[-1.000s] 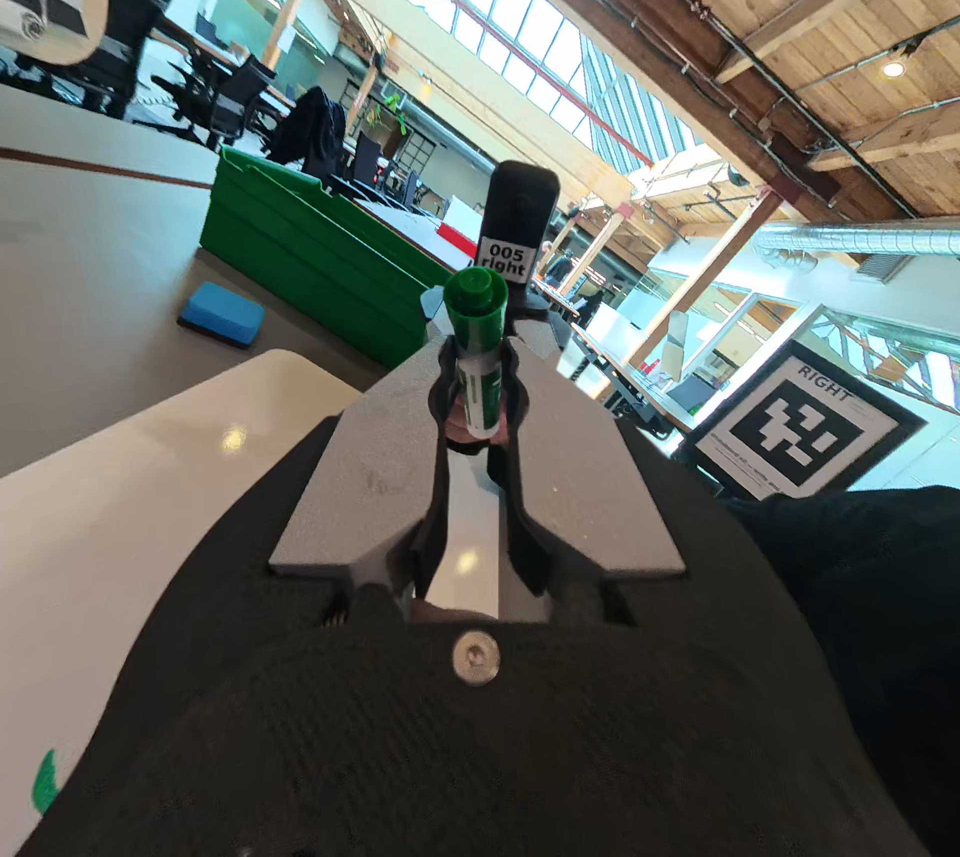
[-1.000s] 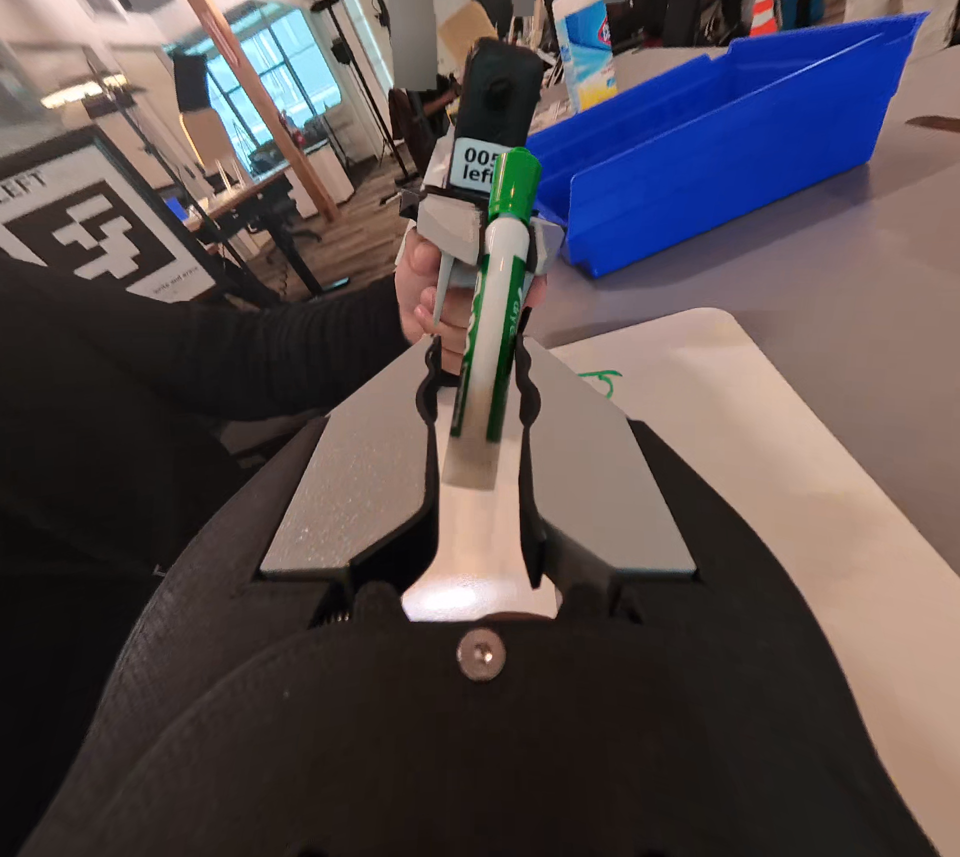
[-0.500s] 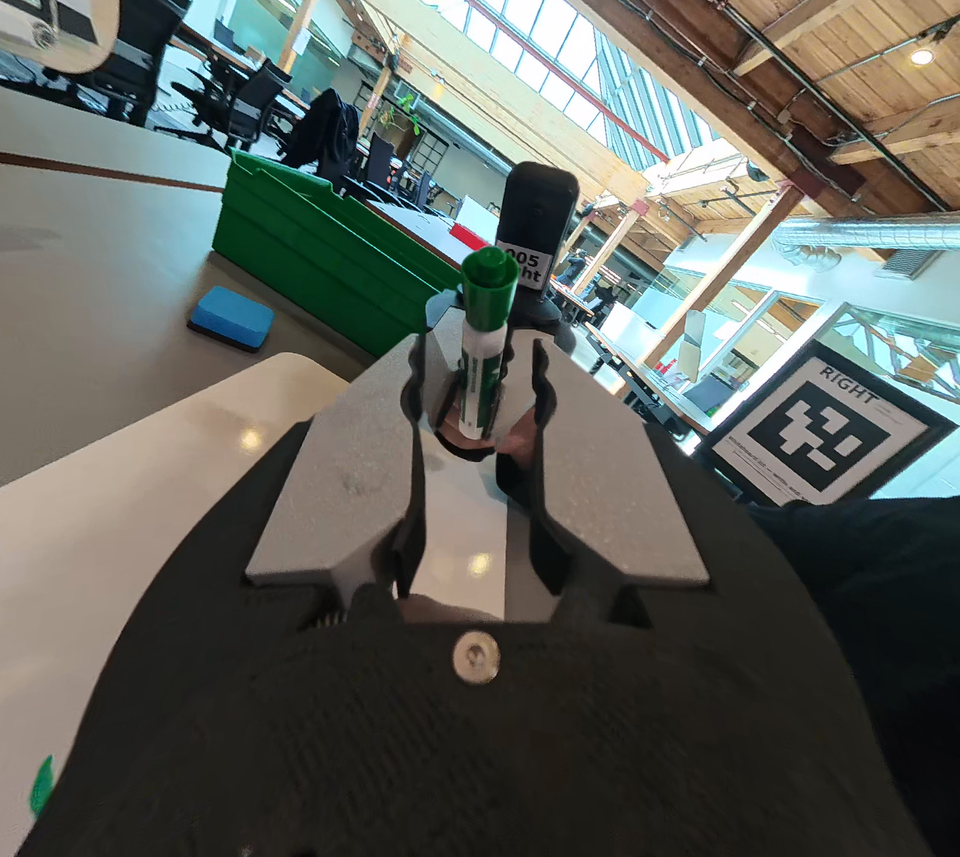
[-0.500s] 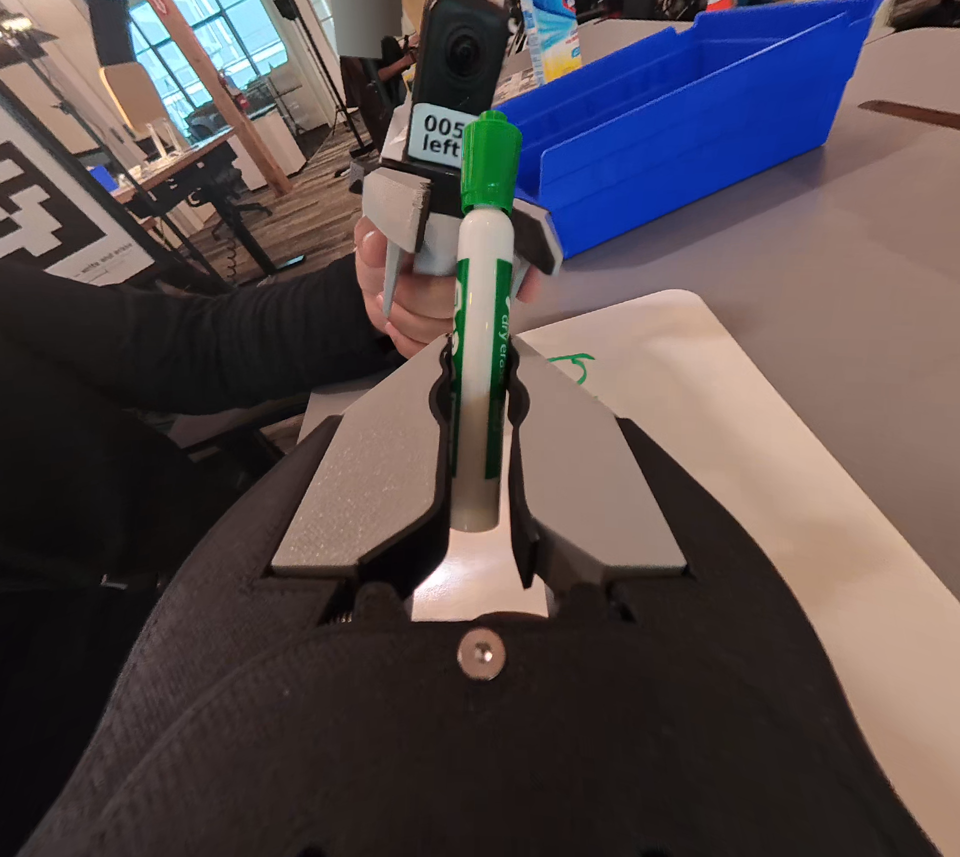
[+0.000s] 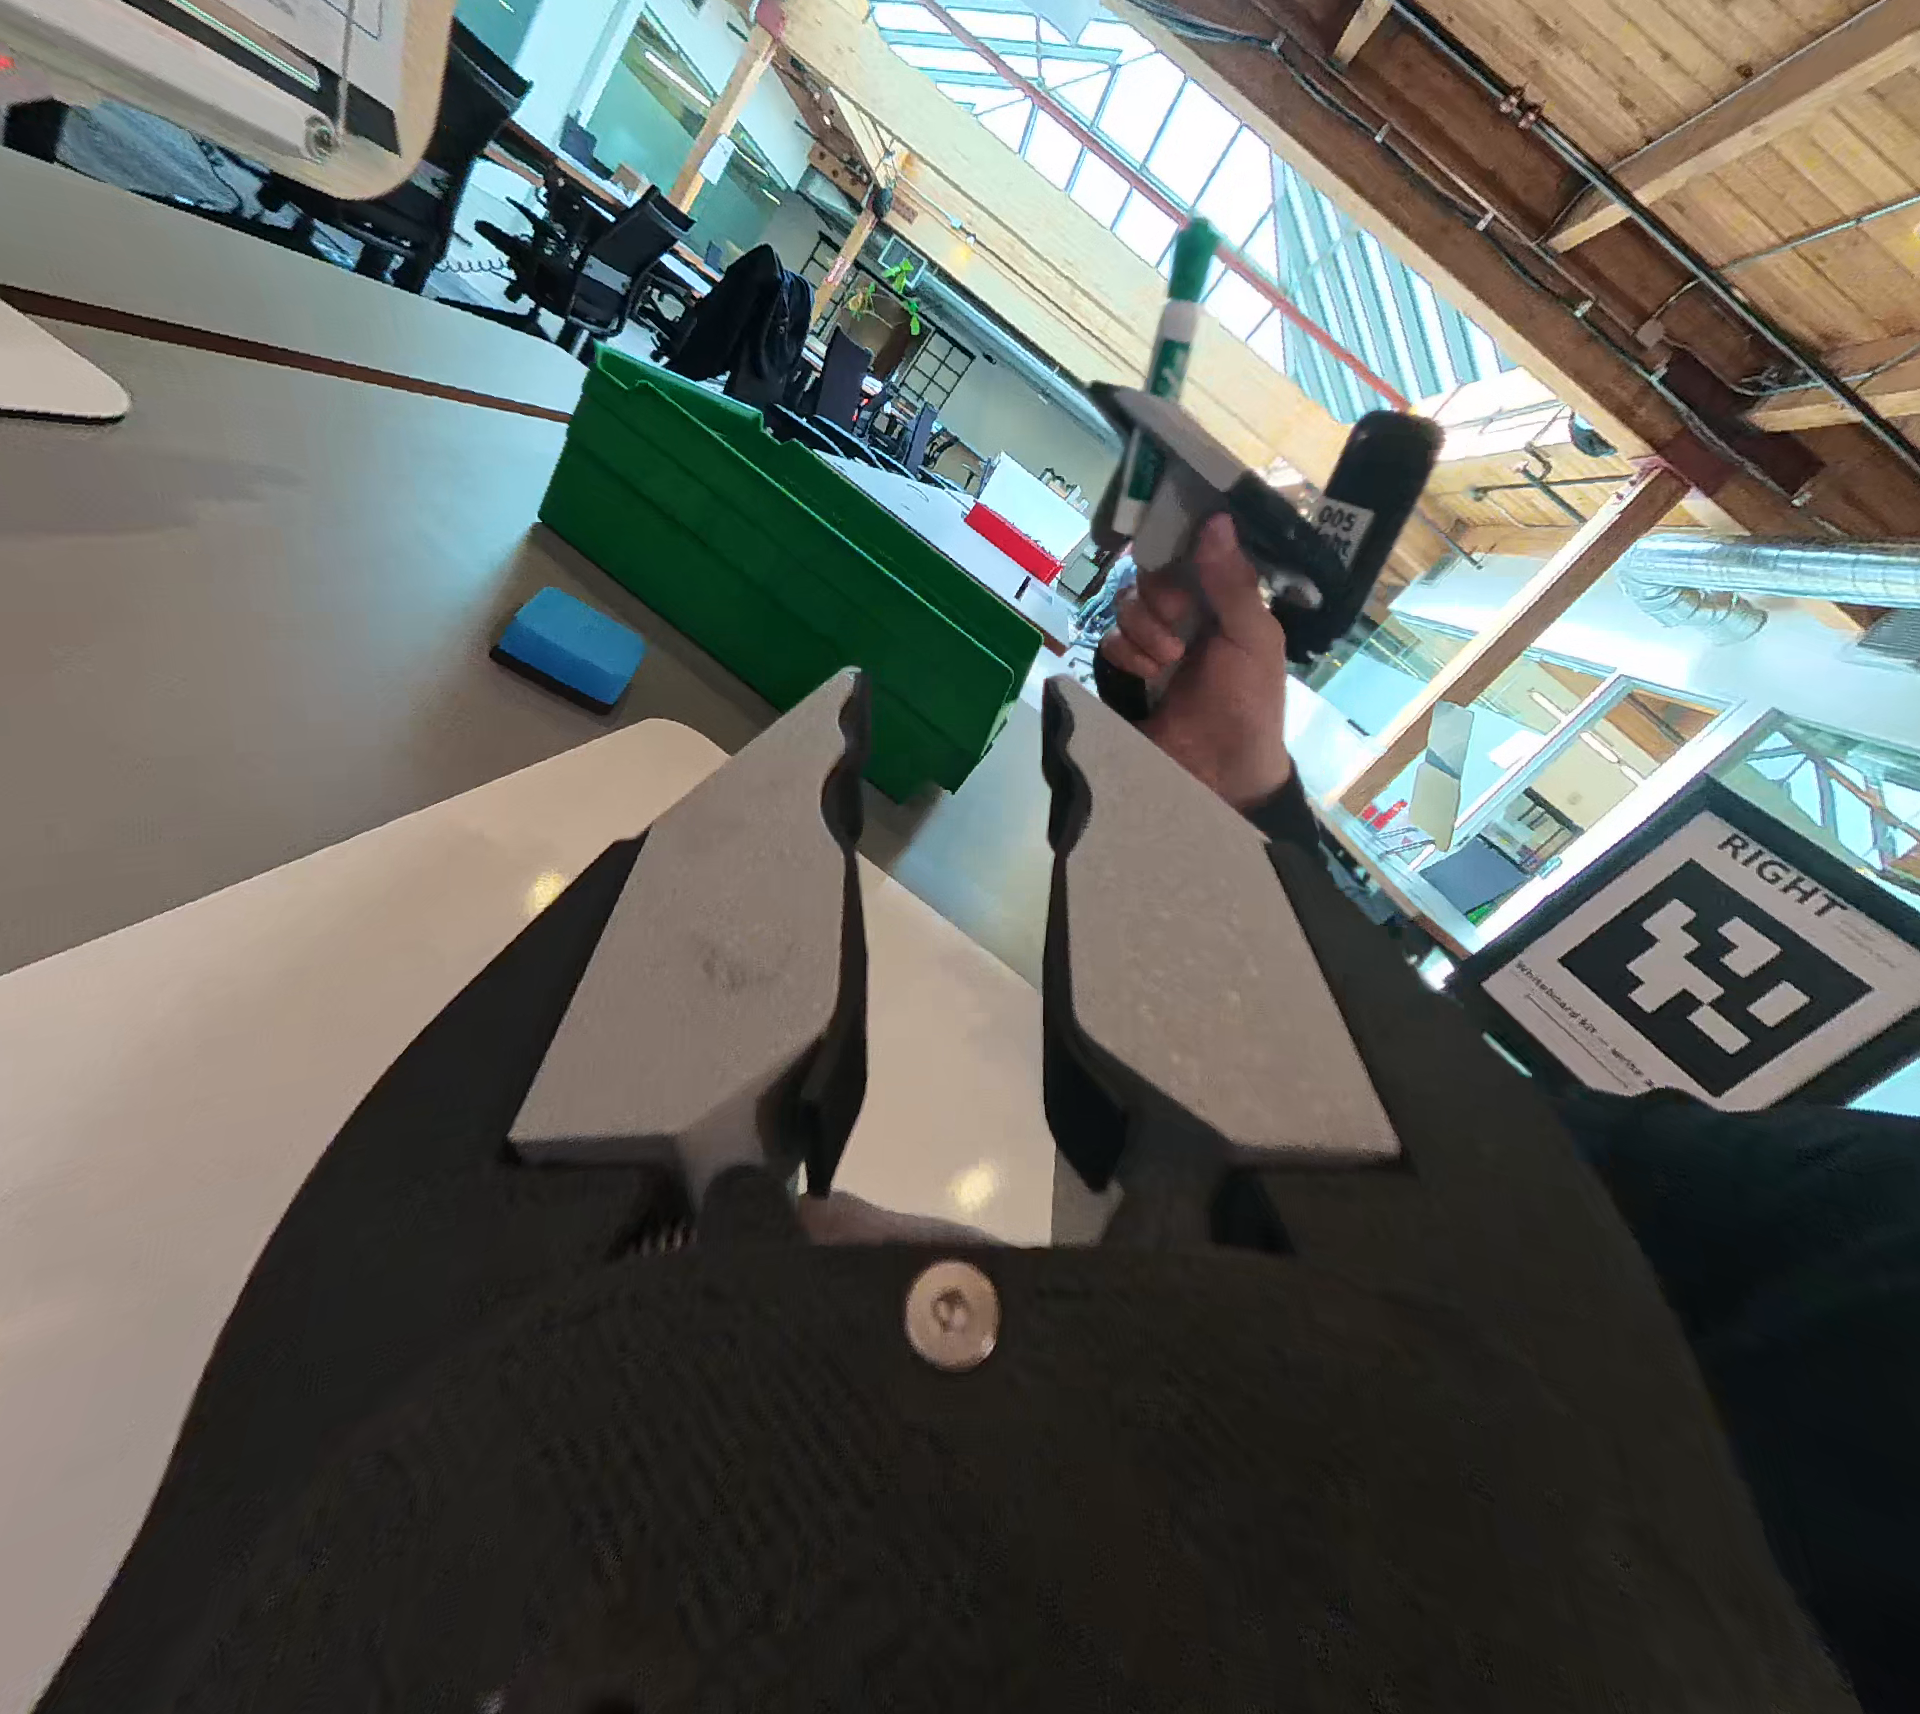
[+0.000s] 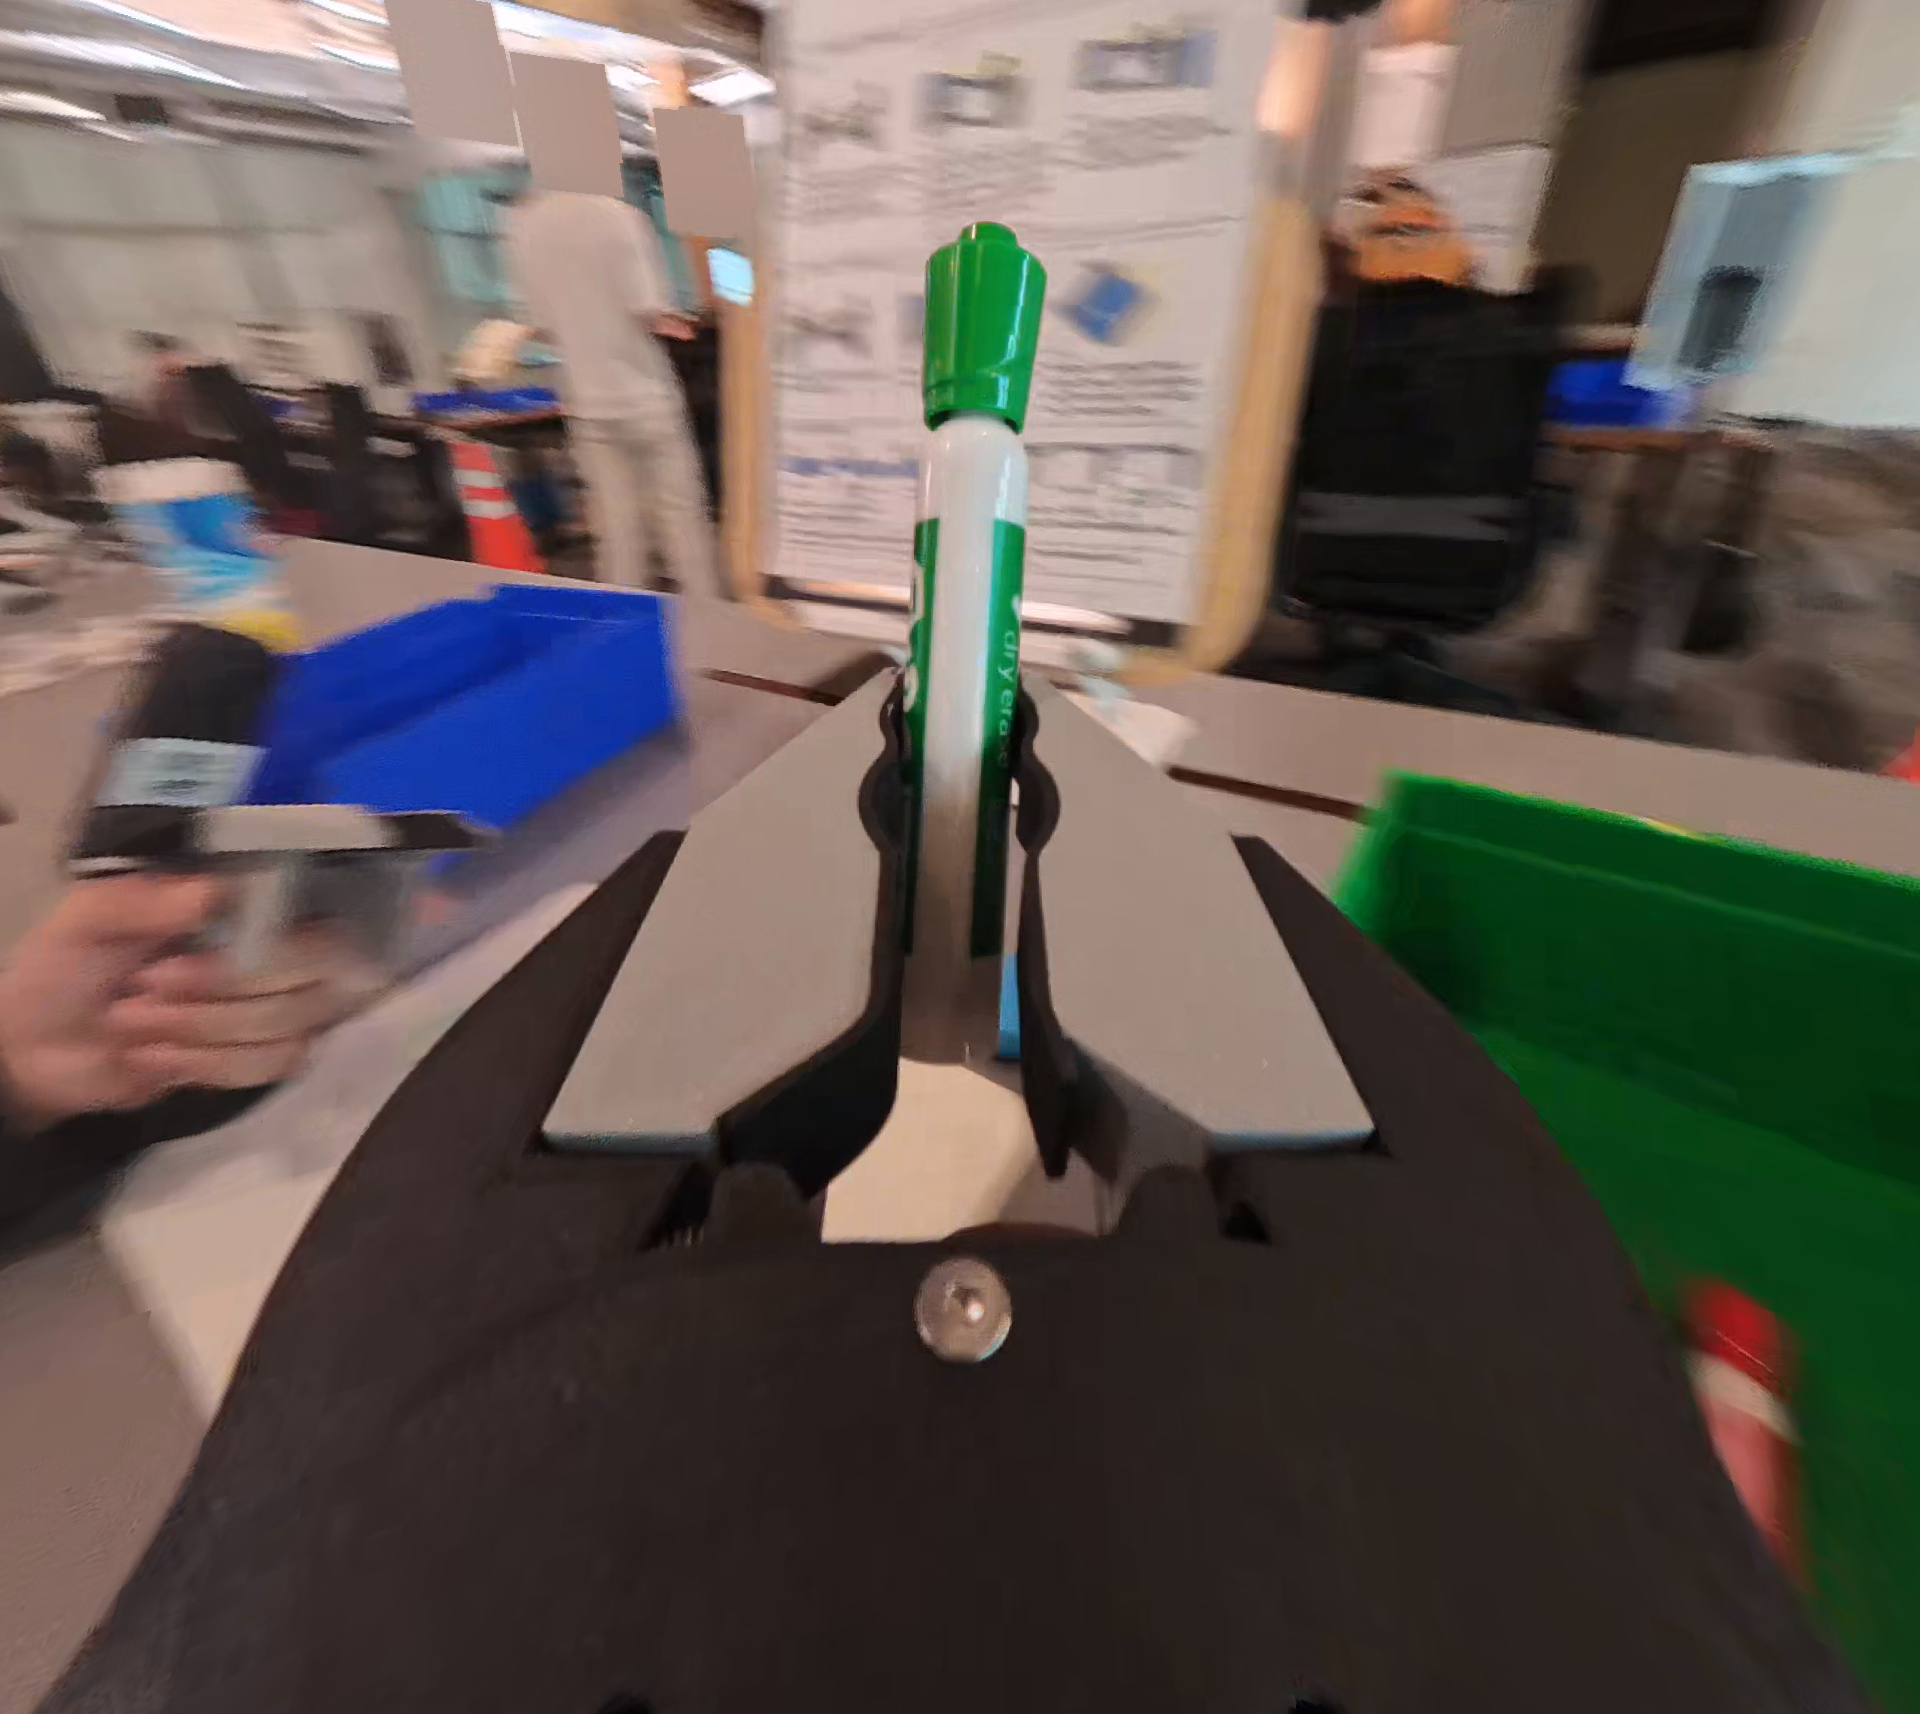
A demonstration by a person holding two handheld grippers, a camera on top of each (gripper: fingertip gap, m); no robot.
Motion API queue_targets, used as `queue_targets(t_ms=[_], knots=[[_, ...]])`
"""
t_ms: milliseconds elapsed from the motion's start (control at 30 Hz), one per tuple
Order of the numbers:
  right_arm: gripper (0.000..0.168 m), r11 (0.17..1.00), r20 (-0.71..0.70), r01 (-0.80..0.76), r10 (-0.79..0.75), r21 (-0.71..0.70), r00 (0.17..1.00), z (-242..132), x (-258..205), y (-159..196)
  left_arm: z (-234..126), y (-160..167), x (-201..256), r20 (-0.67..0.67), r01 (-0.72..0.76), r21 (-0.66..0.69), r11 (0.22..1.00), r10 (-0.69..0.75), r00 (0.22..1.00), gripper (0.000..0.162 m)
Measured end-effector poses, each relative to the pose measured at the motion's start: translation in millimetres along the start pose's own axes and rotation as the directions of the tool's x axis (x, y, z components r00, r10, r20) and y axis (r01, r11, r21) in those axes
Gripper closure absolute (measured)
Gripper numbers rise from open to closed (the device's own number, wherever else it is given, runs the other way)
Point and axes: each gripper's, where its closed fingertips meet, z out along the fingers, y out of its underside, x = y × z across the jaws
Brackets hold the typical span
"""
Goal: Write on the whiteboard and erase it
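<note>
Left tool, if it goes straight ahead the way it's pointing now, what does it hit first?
Probably the green bin: the open left tool points at its near corner, across the whiteboard. Depth is unclear, so it might pass just over the rim.

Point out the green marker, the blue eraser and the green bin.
green marker (image 6: 971, 625), right wrist view, on its white barrel.
blue eraser (image 5: 569, 648), left wrist view, on its top face.
green bin (image 5: 769, 563), left wrist view, on its side wall.

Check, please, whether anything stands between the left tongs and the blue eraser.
Nothing visible does. The left tongs are open and empty; only the whiteboard corner and bare table lie before the blue eraser. The green bin sits beside it, apart.
</note>
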Motion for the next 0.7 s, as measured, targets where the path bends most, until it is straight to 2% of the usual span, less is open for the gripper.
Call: queue_targets(t_ms=[67,133,200,333,433,500,600,700], knots=[[0.154,0.99,-0.145,-0.013,-0.007,-0.139,0.989,-12.7,54.3,20.0,3.0,4.8,2.9,0.0,-0.022,-0.025,0.999,0.022,1.0,0.132],[0.154,0.946,-0.239,-0.065,-0.013,-0.319,0.971,-22.9,93.9,54.4,4.8,7.9,4.8,-0.002,-0.032,-0.038,0.999,0.032,0.999,0.132],[0.153,0.887,-0.287,-0.114,-0.022,-0.448,0.958,-27.8,116.3,86.5,5.8,10.0,5.1,-0.004,-0.029,-0.047,0.998,0.029,1.0,0.132],[0.153,0.76,-0.352,-0.234,0.007,-0.607,0.936,-33.1,141.1,144.0,4.7,10.0,2.4,0.012,-0.042,-0.05,0.998,0.043,0.999,0.132],[0.152,0.715,-0.399,-0.306,0.041,-0.629,0.916,-38.7,153.8,169.5,2.7,6.9,-1.0,0.026,-0.038,-0.037,0.999,0.039,0.999,0.132],[0.149,0.717,-0.419,-0.336,0.067,-0.611,0.905,-41.7,157.7,173.4,2.3,6.4,-3.5,0.034,-0.029,-0.032,0.999,0.03,0.999,0.132],[0.144,0.747,-0.414,-0.333,0.085,-0.575,0.906,-42.6,155.4,162.0,4.0,10.5,-6.0,0.042,-0.024,-0.05,0.998,0.026,0.999,0.132],[0.141,0.816,-0.38,-0.26,0.054,-0.517,0.924,-37.5,140.1,128.6,5.5,13.9,-5.8,0.047,-0.04,-0.067,0.997,0.043,0.998,0.132]])
